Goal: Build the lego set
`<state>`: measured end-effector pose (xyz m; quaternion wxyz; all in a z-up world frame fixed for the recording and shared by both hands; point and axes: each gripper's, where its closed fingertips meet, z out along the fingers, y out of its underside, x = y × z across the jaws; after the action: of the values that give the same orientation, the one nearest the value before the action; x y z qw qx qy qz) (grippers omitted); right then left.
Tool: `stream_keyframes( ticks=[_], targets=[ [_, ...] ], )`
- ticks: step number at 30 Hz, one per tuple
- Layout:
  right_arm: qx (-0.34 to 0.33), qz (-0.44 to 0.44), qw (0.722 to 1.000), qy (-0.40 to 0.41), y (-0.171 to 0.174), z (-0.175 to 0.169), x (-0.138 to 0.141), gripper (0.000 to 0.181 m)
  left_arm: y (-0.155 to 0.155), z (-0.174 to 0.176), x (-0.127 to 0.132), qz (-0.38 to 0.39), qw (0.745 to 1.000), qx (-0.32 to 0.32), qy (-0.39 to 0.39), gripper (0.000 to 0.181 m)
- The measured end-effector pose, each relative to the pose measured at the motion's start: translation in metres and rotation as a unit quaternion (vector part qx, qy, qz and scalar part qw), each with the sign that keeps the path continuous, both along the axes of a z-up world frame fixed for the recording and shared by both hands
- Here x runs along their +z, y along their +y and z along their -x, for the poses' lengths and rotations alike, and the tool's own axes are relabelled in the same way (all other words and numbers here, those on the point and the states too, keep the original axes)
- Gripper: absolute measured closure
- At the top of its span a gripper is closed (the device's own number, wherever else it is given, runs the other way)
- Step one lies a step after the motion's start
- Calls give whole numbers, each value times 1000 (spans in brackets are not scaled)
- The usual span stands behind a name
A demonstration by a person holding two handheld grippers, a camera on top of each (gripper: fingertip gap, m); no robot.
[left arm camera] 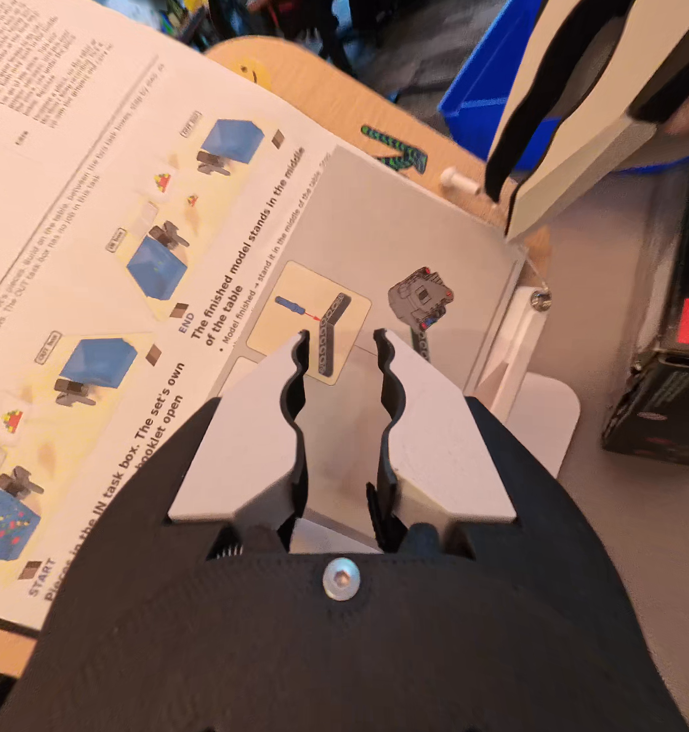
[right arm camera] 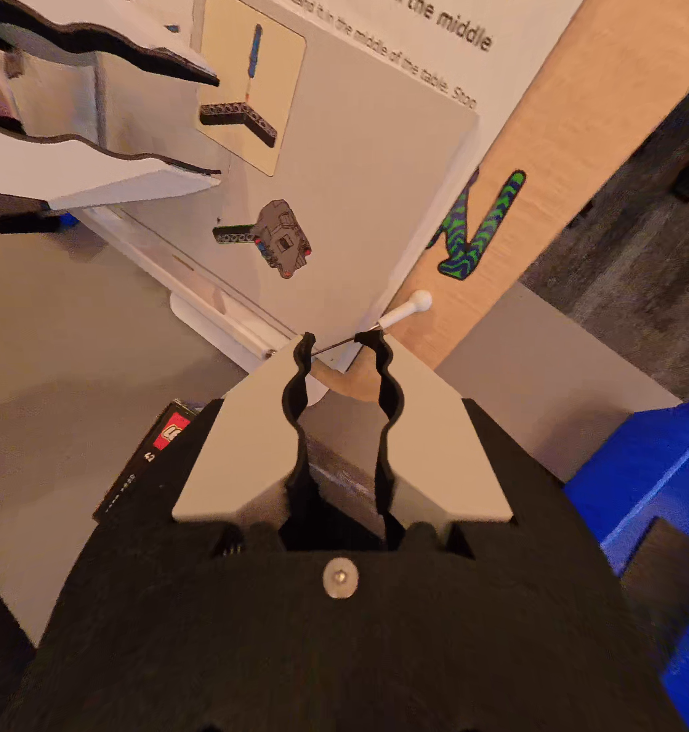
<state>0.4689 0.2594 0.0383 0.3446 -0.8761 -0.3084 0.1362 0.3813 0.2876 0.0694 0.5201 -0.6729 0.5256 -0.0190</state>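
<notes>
On the grey table point(left arm camera: 612, 534), the open instruction booklet point(left arm camera: 394, 222) rests on a white stand point(left arm camera: 533, 420), with the black set box point(left arm camera: 659, 404) beside it. Left gripper point(left arm camera: 341, 336) and right gripper point(right arm camera: 335, 340) hover released, empty. No loose pieces show; confirm the pictured step before reaching.

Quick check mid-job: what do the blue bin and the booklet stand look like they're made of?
Blue bin: probably moulded plastic, since its colour is uniform, its faces are smooth and its edges catch a slight sheen. Booklet stand: white base, likely painted metal or plastic, with a clear, acrylic-looking front lip and a shiny screw at its corner.
</notes>
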Motion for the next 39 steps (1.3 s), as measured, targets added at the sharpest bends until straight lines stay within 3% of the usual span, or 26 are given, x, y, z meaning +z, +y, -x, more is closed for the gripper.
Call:
stream_keyframes(
  ticks=[6,8,18,26,31,39],
  targets=[
    [-13,30,999,11,1,-1,-17,148,6,-9,-9,5,1000,-4,11,146],
    [-9,21,999,24,5,1,-14,162,3,-11,-9,12,1000,-12,0,150],
    [18,-13,999,43,6,1,-7,175,2,-17,-12,14,999,-26,-13,154],
    [30,-30,997,69,-1,1,0,179,5,-17,-11,-1,1000,-17,-11,163],
    [23,8,994,104,-1,1,0,179,6,-17,-10,7,999,-25,-35,164],
    [59,-50,997,19,2,15,7,181,3,-37,-12,15,998,-41,-37,163]
  ],
)
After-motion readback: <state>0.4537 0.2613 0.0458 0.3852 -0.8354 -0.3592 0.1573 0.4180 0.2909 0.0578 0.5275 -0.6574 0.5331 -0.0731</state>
